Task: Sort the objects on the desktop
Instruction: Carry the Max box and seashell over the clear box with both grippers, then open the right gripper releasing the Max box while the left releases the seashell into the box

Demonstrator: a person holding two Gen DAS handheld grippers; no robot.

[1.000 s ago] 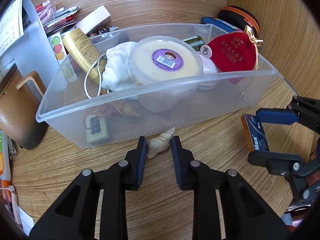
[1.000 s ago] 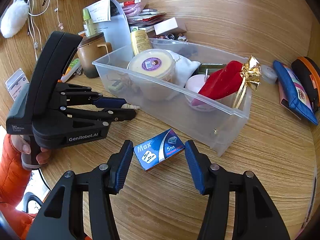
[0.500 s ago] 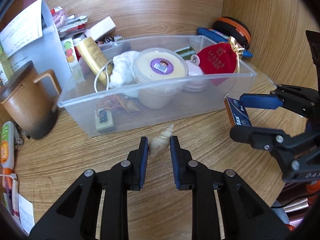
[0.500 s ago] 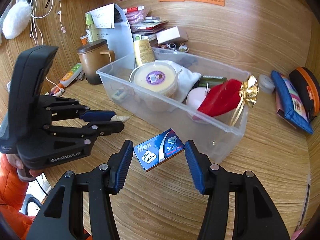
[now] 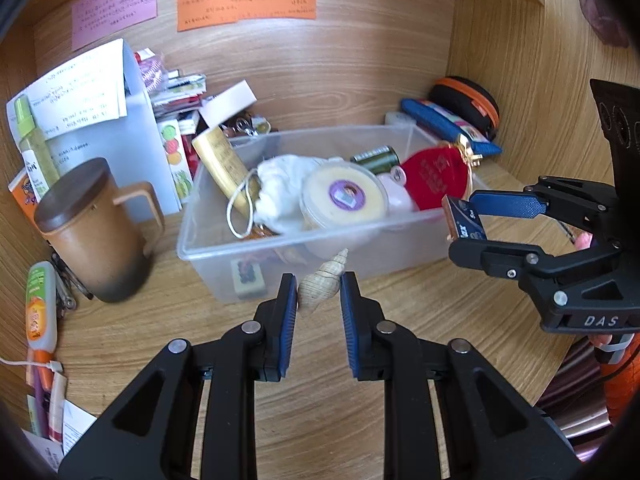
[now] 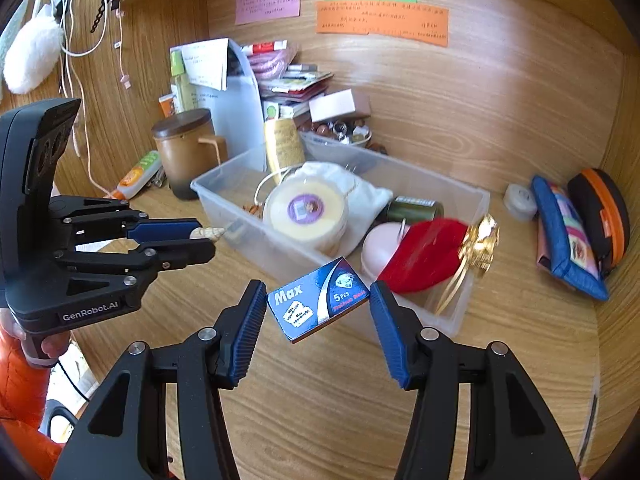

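Note:
My left gripper (image 5: 319, 296) is shut on a beige spiral seashell (image 5: 321, 283) and holds it above the desk, just in front of the clear plastic bin (image 5: 208, 254). The shell also shows in the right wrist view (image 6: 208, 233). My right gripper (image 6: 318, 306) is shut on a blue "Max" razor-blade box (image 6: 317, 303) and holds it raised by the bin's near right corner; the box also shows in the left wrist view (image 5: 464, 222). The bin (image 6: 476, 200) holds a round lidded tub (image 6: 306, 210), a white pouch, a red pouch (image 6: 424, 254) and other small items.
A brown lidded mug (image 5: 92, 232) stands left of the bin. Papers, a file holder and small boxes crowd the back left. A blue pouch (image 6: 568, 240) and an orange-trimmed case (image 6: 600, 212) lie at the right wall. Wooden walls enclose the desk on three sides.
Both grippers have risen and pulled back from the bin, lifting the seashell and the razor-blade box off the desk. The bin has not moved.

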